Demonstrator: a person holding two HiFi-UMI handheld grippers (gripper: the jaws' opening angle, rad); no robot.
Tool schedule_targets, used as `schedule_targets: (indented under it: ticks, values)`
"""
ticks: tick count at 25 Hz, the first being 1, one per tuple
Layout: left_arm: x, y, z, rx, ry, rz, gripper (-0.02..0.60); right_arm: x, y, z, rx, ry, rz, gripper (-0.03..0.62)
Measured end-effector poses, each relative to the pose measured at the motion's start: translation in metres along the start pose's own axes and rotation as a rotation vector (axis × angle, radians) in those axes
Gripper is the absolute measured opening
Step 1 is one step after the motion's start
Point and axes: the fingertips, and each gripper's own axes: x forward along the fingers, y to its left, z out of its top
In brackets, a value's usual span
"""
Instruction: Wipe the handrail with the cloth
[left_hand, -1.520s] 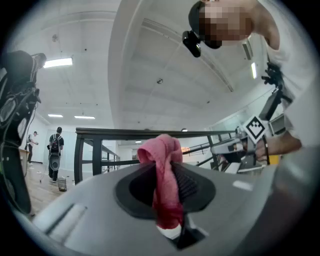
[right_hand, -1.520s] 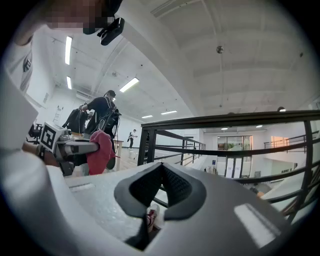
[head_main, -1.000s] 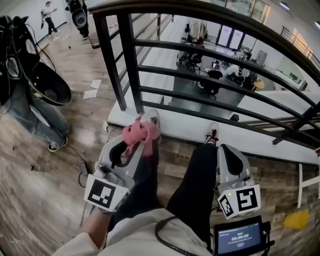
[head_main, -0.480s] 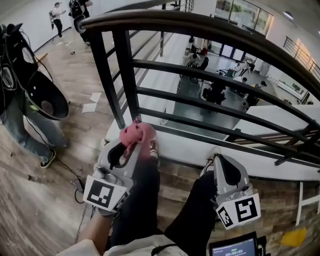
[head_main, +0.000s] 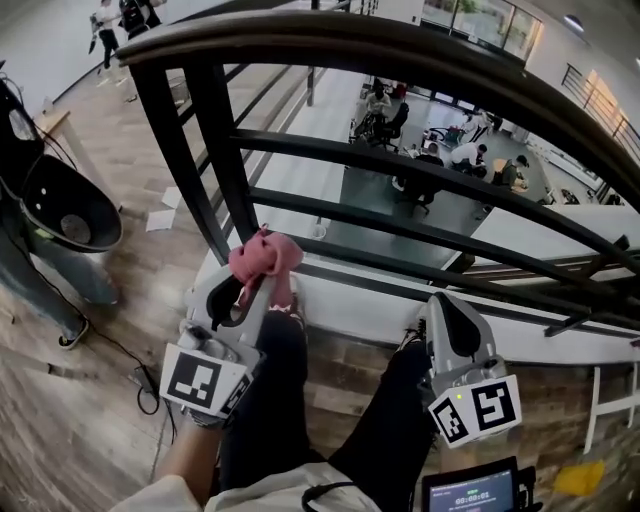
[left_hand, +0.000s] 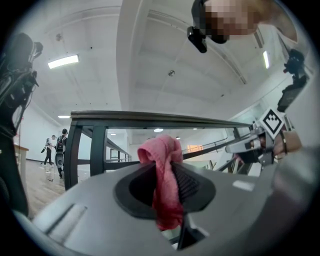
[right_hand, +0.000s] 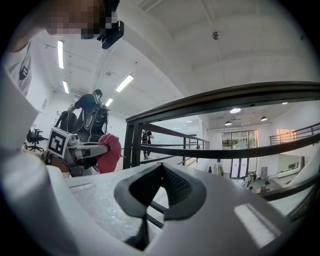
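The dark handrail (head_main: 400, 50) arcs across the top of the head view, with horizontal bars and two upright posts (head_main: 190, 150) under it. My left gripper (head_main: 262, 278) is shut on a bunched pink cloth (head_main: 262, 255), held low in front of the lower bars, well below the top rail. In the left gripper view the cloth (left_hand: 162, 175) hangs from between the jaws, with the handrail (left_hand: 150, 118) beyond it. My right gripper (head_main: 446, 308) is shut with nothing in it, near the wearer's right leg. The right gripper view shows its jaws closed, the handrail (right_hand: 225, 102) and the cloth (right_hand: 111, 152).
A person with dark gear (head_main: 45, 200) stands at the left on the wooden floor. Loose papers (head_main: 160, 220) lie near the posts. Beyond the railing, people sit at desks (head_main: 420, 170) on a lower level. A small screen (head_main: 470, 492) hangs at the bottom.
The left gripper with the cloth has shifted slightly left and up toward the railing. The handrail fills more of the view. The right gripper has barely moved.
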Motion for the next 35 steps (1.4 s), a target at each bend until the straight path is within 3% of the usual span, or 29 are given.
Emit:
schedule_targets:
  ticks: [8,15,20,22,26,35]
  values:
    - [0.042,0.016,-0.009,-0.026,0.029,0.001,0.083,0.047,-0.032,0.003,0.014,0.017,-0.009,0.002]
    - [0.079,0.023,-0.004,-0.034,0.023,0.027,0.083,0.073,-0.049,0.023,0.005,0.023,0.037,0.003]
    - [0.095,0.060,0.001,-0.021,-0.001,0.137,0.082,0.083,-0.064,0.039,0.078,-0.004,0.055,0.002]
    - [0.102,0.083,0.009,0.014,-0.019,0.199,0.082,0.091,-0.070,0.043,0.066,-0.011,0.046,0.003]
    - [0.124,0.117,0.025,0.154,-0.006,0.266,0.082,0.102,-0.079,0.052,0.061,-0.026,0.045,0.003]
    - [0.165,0.179,-0.003,0.375,0.216,0.377,0.083,0.123,-0.094,0.051,0.070,-0.028,0.053,0.002]
